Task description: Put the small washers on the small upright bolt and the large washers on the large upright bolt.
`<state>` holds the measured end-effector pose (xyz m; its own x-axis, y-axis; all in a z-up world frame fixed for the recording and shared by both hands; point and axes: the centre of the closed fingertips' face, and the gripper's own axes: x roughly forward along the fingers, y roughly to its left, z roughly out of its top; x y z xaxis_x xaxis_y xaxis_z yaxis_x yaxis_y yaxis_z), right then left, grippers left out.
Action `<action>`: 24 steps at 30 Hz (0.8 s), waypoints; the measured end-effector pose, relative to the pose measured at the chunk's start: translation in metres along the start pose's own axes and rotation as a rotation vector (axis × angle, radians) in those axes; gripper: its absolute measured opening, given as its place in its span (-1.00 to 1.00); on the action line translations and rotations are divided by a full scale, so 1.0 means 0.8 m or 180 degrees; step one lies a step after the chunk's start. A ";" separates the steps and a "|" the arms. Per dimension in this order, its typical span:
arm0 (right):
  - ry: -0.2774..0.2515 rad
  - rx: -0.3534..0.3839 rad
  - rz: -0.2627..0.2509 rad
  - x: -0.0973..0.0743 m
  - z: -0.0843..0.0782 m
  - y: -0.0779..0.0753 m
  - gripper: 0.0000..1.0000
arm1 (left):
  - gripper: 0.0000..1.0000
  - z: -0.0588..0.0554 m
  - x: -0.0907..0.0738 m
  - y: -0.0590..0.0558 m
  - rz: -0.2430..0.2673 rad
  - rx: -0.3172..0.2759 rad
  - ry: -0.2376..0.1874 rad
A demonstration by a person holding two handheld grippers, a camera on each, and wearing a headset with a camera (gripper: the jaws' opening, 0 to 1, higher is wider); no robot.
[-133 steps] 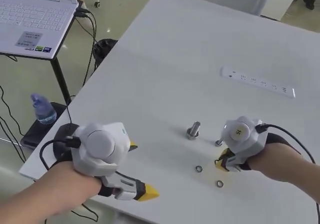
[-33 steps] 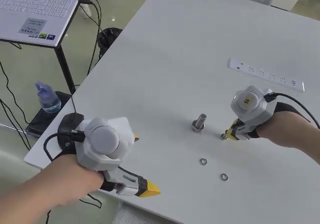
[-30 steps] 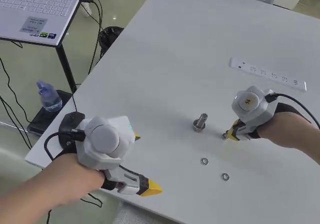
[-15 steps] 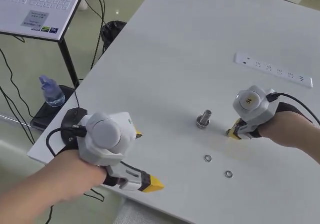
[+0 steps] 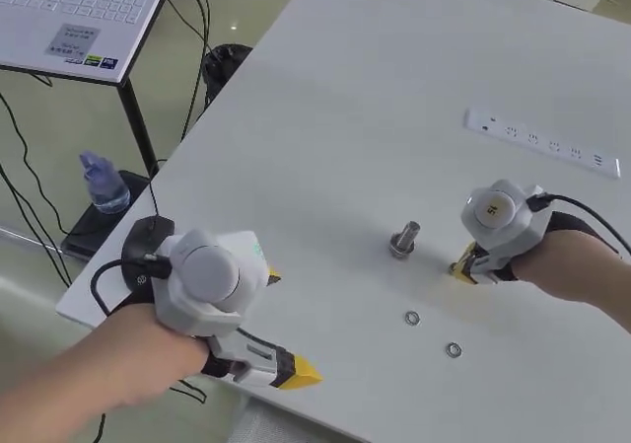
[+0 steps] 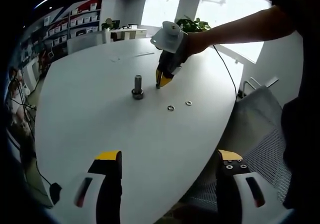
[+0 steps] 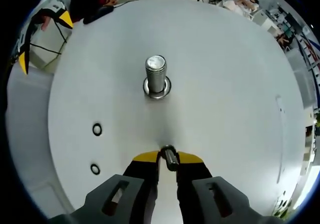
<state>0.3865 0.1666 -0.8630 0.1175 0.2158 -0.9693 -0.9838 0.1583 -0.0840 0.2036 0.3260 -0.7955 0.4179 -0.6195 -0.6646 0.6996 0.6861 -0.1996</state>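
The large upright bolt [image 5: 403, 239] stands mid-table, seen closer in the right gripper view [image 7: 156, 77] and from afar in the left gripper view [image 6: 137, 87]. Just right of it, my right gripper [image 5: 461, 266] points down at the small upright bolt [image 7: 169, 156]. Its jaws are pinched close around the bolt's top, on a small washer I can barely make out. Two small washers [image 5: 412, 318] [image 5: 453, 349] lie flat nearer to me; they also show in both gripper views [image 7: 97, 129] [image 7: 95, 168] [image 6: 170, 107]. My left gripper [image 5: 283, 327] hovers open over the near left table edge, holding nothing [image 6: 170, 184].
A white power strip [image 5: 542, 142] lies at the far right of the white table [image 5: 325, 117]. Off the table's left side stand a laptop [image 5: 69, 9] on a stand, cables, and a blue bottle [image 5: 104, 182] on the floor.
Over the last seconds my right gripper moved from beside the loose washers up to the small bolt and has held there. The left gripper has barely moved; the head camera drifted.
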 end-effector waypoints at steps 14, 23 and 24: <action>0.0016 0.0001 0.0039 0.002 -0.002 -0.004 -0.74 | 0.48 0.004 0.001 0.002 -0.0024 0.0035 -0.0004; 0.0002 -0.0017 0.0058 0.000 0.000 -0.001 -0.73 | 0.48 -0.002 0.000 0.000 -0.0009 -0.0007 0.0002; -0.0002 -0.0028 0.0069 0.000 0.000 0.000 -0.73 | 0.48 -0.002 0.000 0.000 -0.0007 -0.0003 0.0006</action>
<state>0.3867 0.1666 -0.8629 0.0963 0.2197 -0.9708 -0.9873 0.1450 -0.0651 0.2025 0.3269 -0.7967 0.4153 -0.6202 -0.6654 0.7000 0.6851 -0.2016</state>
